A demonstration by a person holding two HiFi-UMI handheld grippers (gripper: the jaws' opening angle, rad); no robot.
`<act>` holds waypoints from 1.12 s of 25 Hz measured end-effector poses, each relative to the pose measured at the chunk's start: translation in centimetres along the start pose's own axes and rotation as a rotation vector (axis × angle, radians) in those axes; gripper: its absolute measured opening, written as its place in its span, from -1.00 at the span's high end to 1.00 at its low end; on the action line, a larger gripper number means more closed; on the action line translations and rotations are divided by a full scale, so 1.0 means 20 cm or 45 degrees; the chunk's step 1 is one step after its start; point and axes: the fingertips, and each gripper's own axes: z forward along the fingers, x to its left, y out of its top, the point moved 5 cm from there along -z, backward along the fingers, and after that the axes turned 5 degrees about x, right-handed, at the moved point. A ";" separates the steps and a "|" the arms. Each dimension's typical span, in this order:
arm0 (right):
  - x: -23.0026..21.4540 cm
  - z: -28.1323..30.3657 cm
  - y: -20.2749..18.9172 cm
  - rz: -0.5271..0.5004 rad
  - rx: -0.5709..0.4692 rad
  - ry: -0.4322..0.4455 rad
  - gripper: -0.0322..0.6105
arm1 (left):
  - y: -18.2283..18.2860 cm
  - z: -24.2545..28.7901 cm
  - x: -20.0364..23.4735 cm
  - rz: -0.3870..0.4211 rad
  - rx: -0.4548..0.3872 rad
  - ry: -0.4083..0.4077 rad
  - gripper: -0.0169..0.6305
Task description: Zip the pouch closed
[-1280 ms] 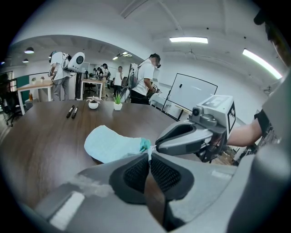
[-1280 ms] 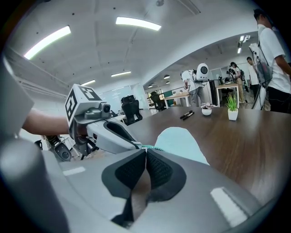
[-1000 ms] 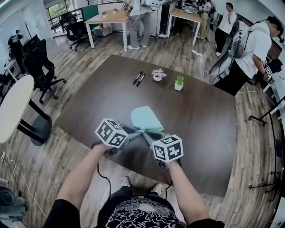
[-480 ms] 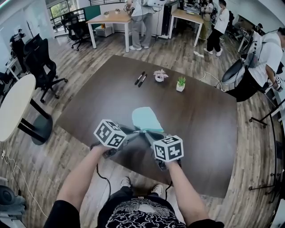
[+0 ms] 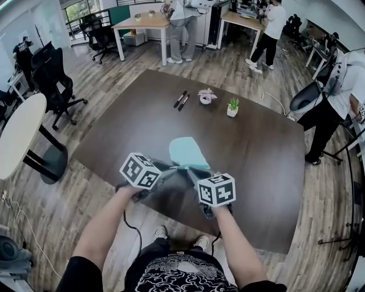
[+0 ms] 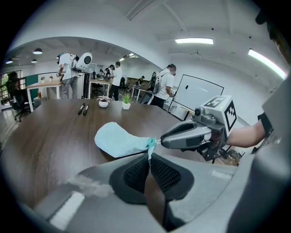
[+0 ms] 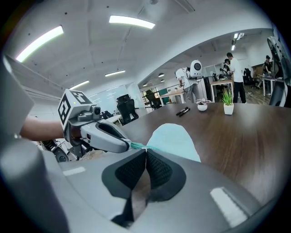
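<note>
floor (image 5: 68,217): grey-brown wood planks | furniture: dark table (image 5: 256,154), black chairs (image 5: 54,77), white round table (image 5: 17,137), wooden desks (image 5: 140,24) at rear | windows (image 5: 77,10): far left | light: ceiling strips (image 7: 132,21) | wall: whiteboard (image 6: 200,93)

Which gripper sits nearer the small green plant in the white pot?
Right, narrowly. Both grippers pinch the near end of the light blue fabric pouch, well short of the white-potted green plant; the right gripper lies on the plant's side, the left gripper opposite.

Teal pouch (image 5: 187,151), rounded (near end raised)
</note>
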 end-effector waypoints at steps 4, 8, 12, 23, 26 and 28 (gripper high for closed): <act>-0.02 0.00 0.00 0.017 -0.005 -0.006 0.88 | 0.00 0.00 0.02 -0.017 -0.004 0.021 0.89; -0.03 -0.01 0.00 0.022 -0.007 -0.020 0.88 | 0.00 0.00 0.03 -0.043 -0.012 0.042 0.89; -0.04 0.00 -0.01 0.026 -0.003 -0.023 0.88 | 0.01 0.01 0.04 -0.045 -0.009 0.056 0.89; -0.05 0.00 -0.01 0.027 -0.004 -0.025 0.88 | 0.01 0.02 0.06 -0.046 -0.009 0.074 0.89; -0.05 0.00 -0.01 0.025 -0.002 -0.033 0.88 | 0.01 0.01 0.06 -0.050 -0.010 0.086 0.89; -0.06 -0.01 -0.01 0.030 -0.001 -0.045 0.88 | 0.01 0.00 0.07 -0.055 -0.013 0.097 0.89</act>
